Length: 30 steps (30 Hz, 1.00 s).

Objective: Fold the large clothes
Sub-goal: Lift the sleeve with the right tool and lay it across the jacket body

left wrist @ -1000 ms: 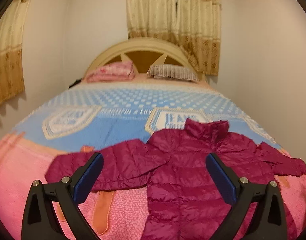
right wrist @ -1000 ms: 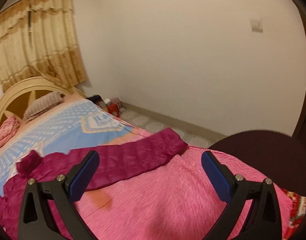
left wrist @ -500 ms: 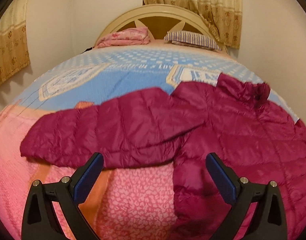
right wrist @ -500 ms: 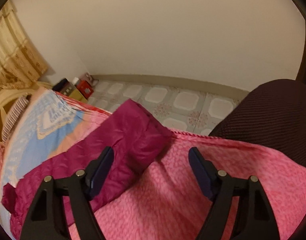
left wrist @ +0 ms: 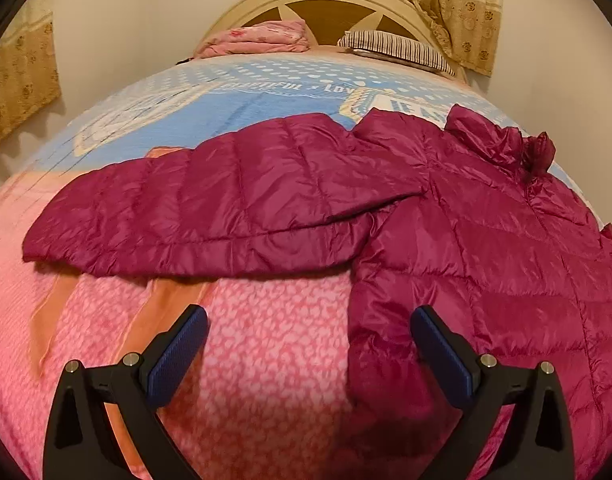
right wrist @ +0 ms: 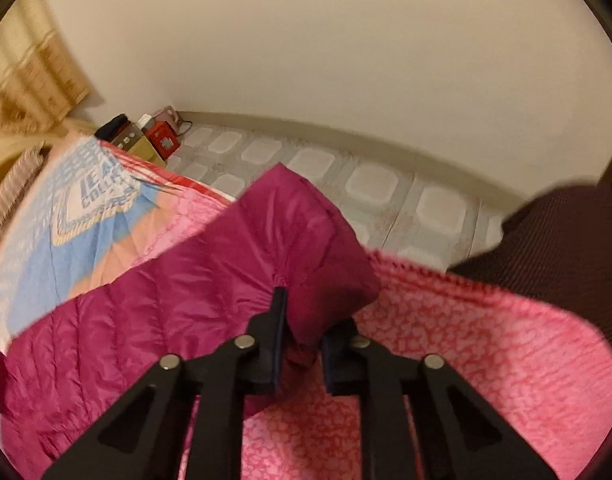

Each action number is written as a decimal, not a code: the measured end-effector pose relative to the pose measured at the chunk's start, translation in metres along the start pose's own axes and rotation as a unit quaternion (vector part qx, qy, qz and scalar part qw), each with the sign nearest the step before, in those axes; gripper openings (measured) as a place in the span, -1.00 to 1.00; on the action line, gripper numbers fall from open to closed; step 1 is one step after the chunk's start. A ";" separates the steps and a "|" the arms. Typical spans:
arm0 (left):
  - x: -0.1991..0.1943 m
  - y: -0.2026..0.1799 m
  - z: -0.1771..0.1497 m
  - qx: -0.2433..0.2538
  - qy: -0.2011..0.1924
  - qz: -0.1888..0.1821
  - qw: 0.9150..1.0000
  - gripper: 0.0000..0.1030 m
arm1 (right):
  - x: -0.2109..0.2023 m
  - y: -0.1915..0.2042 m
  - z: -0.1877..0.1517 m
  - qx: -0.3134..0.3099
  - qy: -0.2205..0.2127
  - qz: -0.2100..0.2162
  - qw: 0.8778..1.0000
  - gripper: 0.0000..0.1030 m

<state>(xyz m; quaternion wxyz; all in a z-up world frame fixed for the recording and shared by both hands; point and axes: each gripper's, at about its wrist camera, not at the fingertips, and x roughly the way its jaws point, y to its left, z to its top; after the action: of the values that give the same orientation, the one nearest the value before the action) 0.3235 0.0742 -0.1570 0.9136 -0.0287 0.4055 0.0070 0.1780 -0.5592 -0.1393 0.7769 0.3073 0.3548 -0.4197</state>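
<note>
**One jacket, two grippers: right sleeve end pinched, left jaws wide**

Left wrist view: the left gripper hangs with its jaws spread wide and nothing between them. Under the gap lies bare pink bedspread; the right-hand blue pad sits over the side edge of the magenta puffer jacket. This view alone shows the jacket's body spread flat on the bed, its collar toward the headboard, and one sleeve stretched out to the left across the pink and blue covers. Only here are one striped pillow and one folded pink blanket visible, both at the head of the bed, with curtains at both upper corners. Open bedspread lies below the sleeve, as far as the near edge of the frame.

Right wrist view: the right gripper is nearly closed, its two pads pinching the end of the jacket's other sleeve, which bunches at the grip. That sleeve end lies by the bed's side edge; beyond it are tiled floor and a plain wall. Only here do a few small boxes on the floor by the wall and a dark chair at the right show. Pink bedspread extends bare to the right of the jaws.
</note>
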 end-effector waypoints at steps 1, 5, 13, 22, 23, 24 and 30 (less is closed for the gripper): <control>-0.001 -0.002 -0.002 0.003 0.000 0.006 1.000 0.98 | -0.010 0.005 0.000 -0.011 -0.014 0.002 1.000 -0.72; -0.009 -0.008 -0.007 0.018 -0.009 0.016 1.000 0.98 | -0.055 0.031 0.002 -0.061 -0.068 0.025 0.996 -0.72; -0.011 -0.005 -0.009 -0.002 -0.007 0.002 1.000 0.98 | -0.159 0.132 -0.046 -0.215 -0.144 0.116 0.959 -0.73; -0.007 0.012 -0.010 -0.047 0.006 -0.034 0.998 0.98 | -0.193 0.248 -0.174 -0.356 -0.105 0.224 0.901 -0.73; -0.007 0.011 -0.011 -0.045 0.006 -0.032 0.998 0.98 | -0.192 0.259 -0.185 -0.367 -0.103 0.232 0.895 -0.73; -0.007 0.010 -0.011 -0.043 0.007 -0.030 0.999 0.98 | -0.193 0.267 -0.195 -0.376 -0.098 0.239 0.890 -0.73; -0.005 0.012 -0.009 -0.046 0.007 -0.035 0.998 0.98 | -0.178 0.318 -0.247 -0.398 -0.047 0.276 0.873 -0.73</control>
<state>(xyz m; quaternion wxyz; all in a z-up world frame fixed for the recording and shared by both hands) 0.3126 0.0858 -0.1598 0.9083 -0.0848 0.4096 -0.0066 0.3114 -0.1443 -0.0764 0.9337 0.0373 0.3553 -0.0253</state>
